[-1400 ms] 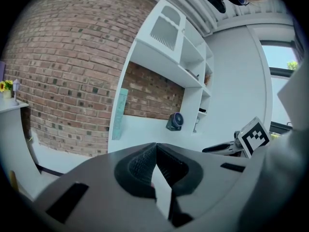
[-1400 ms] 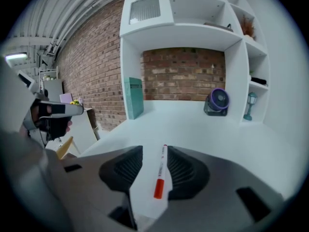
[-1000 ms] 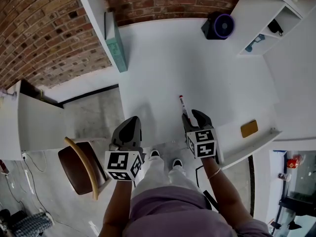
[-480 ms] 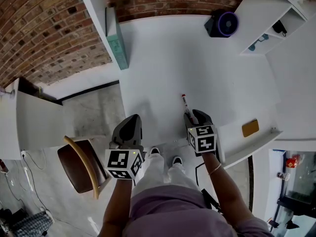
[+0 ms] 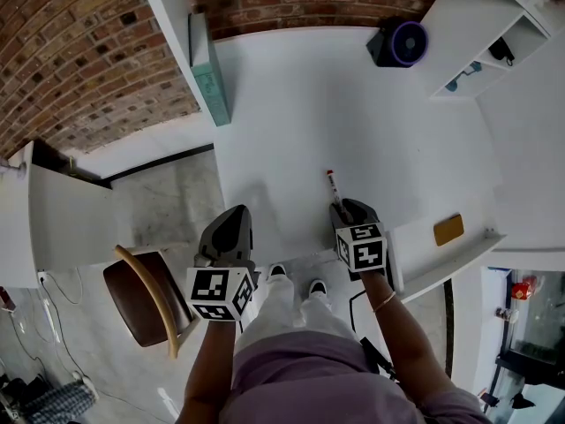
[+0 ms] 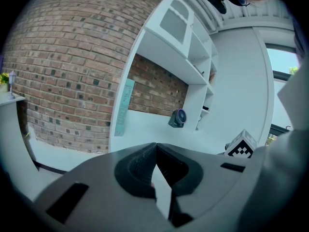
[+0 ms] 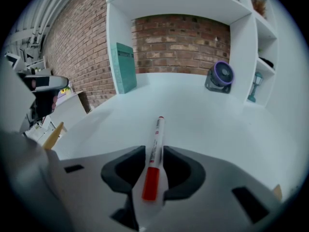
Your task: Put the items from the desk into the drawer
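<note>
A white marker with a red cap (image 5: 333, 184) (image 7: 155, 149) lies on the white desk (image 5: 353, 113), near its front edge. My right gripper (image 5: 341, 208) (image 7: 154, 150) points down at it, its jaws on either side of the capped end. Those jaws have just been closing, and the marker lies between them on the desk with the pads close beside it. My left gripper (image 5: 233, 215) (image 6: 155, 146) hangs in front of the desk's left corner, shut with nothing in it. An open white drawer (image 5: 452, 266) at the right holds a yellow-brown item (image 5: 448, 230).
A teal book (image 5: 207, 73) (image 7: 124, 66) leans against the shelf wall at the back left. A dark round speaker with a purple ring (image 5: 397, 44) (image 7: 219, 77) stands at the back right beside white shelves (image 5: 485, 34). A wooden chair (image 5: 146, 299) stands on the left.
My right gripper has sunk toward the desk and now straddles the marker's red cap. The left gripper has stayed where it was.
</note>
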Tool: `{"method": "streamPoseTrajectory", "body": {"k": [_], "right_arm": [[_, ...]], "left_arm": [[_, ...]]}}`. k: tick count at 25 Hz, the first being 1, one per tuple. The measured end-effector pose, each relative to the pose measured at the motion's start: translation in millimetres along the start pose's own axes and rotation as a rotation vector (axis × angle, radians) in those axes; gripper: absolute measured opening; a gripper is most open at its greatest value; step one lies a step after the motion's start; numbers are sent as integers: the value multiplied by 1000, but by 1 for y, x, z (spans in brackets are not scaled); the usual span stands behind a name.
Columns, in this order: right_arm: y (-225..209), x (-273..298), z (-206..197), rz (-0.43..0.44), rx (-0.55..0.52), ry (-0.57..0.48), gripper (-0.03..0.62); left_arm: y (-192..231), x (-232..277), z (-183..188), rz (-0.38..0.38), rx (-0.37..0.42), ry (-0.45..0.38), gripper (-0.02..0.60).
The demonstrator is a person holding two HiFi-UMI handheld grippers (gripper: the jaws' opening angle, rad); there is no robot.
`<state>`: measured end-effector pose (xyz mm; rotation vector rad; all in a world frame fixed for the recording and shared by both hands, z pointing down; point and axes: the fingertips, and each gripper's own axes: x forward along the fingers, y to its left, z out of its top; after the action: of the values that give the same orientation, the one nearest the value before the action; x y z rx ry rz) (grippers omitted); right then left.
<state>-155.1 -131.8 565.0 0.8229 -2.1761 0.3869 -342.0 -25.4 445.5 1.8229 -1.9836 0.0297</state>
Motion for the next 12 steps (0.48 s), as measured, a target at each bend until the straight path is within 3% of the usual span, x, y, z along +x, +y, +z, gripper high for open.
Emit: {"method": "streamPoseTrajectory", "body": {"k": [12], "right_arm": [[5,1,-2,5,-5,2,74]], "left_arm": [[2,-4,-2,1,1,0,0]]}}
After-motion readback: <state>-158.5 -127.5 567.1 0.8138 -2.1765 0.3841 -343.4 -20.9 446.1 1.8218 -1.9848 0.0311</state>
